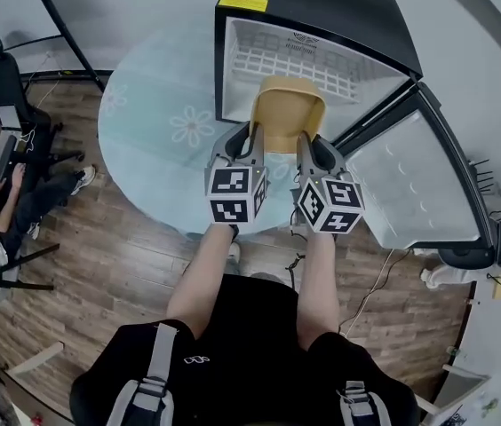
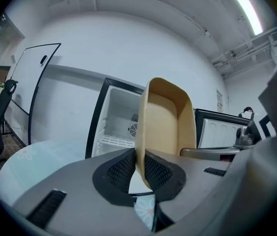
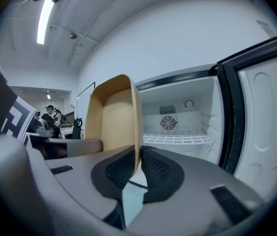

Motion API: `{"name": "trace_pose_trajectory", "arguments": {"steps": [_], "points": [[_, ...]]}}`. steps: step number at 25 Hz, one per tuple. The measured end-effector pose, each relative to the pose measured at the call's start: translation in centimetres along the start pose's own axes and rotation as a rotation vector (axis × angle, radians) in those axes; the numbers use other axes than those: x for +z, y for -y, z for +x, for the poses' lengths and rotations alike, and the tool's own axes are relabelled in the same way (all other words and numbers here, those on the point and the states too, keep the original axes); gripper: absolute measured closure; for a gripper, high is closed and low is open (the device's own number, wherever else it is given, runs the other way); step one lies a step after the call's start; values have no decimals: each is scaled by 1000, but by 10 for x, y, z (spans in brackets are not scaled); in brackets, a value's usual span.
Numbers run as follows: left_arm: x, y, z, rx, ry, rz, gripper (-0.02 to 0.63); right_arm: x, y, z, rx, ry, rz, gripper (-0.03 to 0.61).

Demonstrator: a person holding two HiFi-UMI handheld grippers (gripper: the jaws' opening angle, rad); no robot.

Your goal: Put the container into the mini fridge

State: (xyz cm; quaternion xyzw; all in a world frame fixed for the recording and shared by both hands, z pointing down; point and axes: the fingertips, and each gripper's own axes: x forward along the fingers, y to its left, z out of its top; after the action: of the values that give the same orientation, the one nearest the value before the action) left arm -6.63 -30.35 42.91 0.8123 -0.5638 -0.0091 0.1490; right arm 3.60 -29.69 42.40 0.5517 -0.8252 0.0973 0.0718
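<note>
Between both jaws (seemingly clamped): container (image 1: 288, 118)

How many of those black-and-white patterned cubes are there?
2. One cube sits on the left gripper, the other on the right gripper, each behind jaws clamped on the tan container. None appear hidden.
</note>
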Motion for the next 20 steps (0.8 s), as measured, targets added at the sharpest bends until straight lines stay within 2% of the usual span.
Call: {"name": "trace_pose_trajectory", "arguments": {"steps": [10,20], "points": [[3,-6,23,-32,-28,-42,575,8,9,18,-16,-25,-24,543],[2,15,55,-67,-45,-47,574,11,44,22,-56,-35,-21,543]]}}
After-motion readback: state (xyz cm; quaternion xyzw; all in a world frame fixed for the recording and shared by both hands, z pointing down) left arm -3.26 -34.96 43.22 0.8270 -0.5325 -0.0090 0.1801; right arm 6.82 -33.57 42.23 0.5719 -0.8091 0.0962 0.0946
